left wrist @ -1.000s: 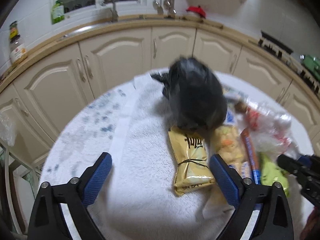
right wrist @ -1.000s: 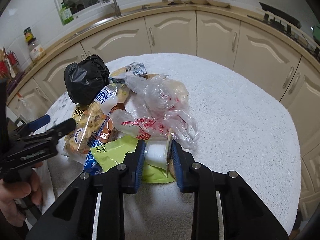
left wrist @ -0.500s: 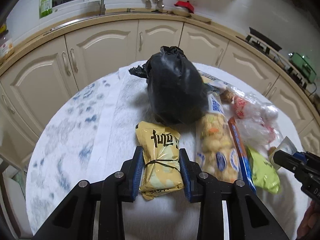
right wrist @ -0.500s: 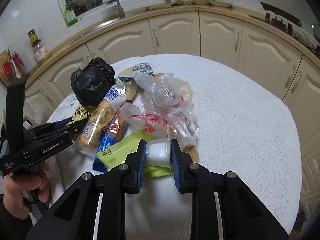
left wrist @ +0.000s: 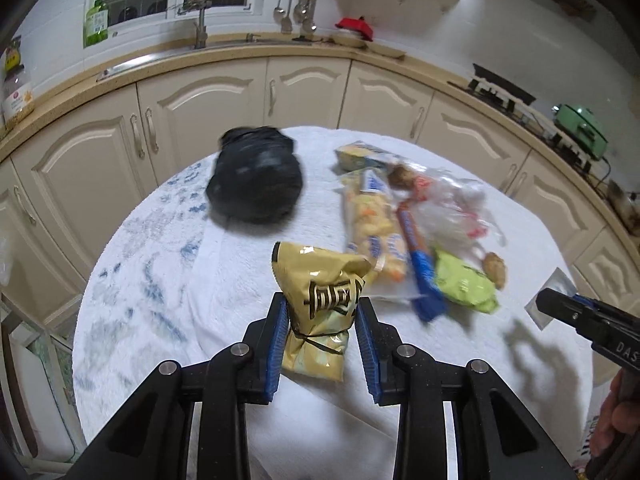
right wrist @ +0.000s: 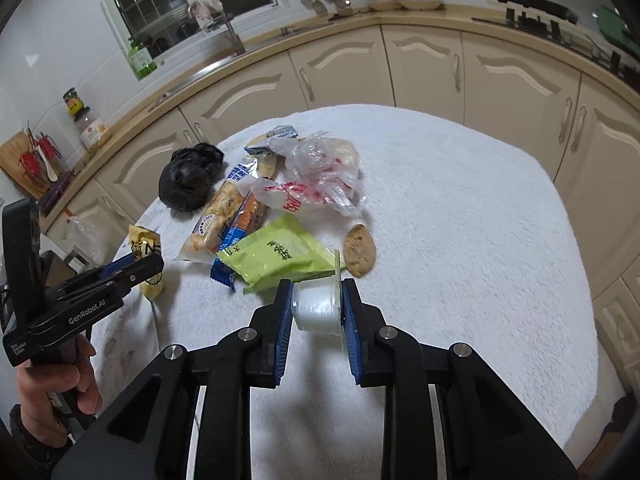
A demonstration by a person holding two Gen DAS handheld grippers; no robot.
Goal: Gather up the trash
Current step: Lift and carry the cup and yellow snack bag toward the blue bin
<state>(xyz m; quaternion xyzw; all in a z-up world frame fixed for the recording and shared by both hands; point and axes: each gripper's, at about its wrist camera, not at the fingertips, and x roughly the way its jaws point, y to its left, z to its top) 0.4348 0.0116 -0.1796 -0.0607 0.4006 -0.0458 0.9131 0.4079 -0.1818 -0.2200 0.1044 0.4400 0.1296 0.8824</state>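
My left gripper [left wrist: 321, 312] is shut on a gold snack bag [left wrist: 320, 300], held just above the white-towelled table [left wrist: 240, 280]. In the right wrist view the same gold snack bag [right wrist: 146, 248] shows in the left gripper's [right wrist: 150, 262] fingers. My right gripper [right wrist: 316, 300] is shut on a small white plastic cup [right wrist: 316, 308] with a peeled lid, lifted off the cloth. On the table lie a black bag [left wrist: 256, 180], a long yellow snack pack [left wrist: 372, 224], a blue wrapper [left wrist: 420, 264], a green packet [right wrist: 280, 254], crumpled clear plastic [right wrist: 320, 172] and a cookie [right wrist: 360, 250].
Cream kitchen cabinets [left wrist: 240, 96] curve around behind the table. A counter with a sink tap [left wrist: 200, 28], bottles and a stove [left wrist: 500, 92] runs above them. A hand [right wrist: 52, 384] holds the left gripper's handle at the table's left edge.
The left gripper's jaws closed on the gold snack bag and lifted it, tilting it upright. The right gripper drew back from the pile with the white cup, uncovering the cookie.
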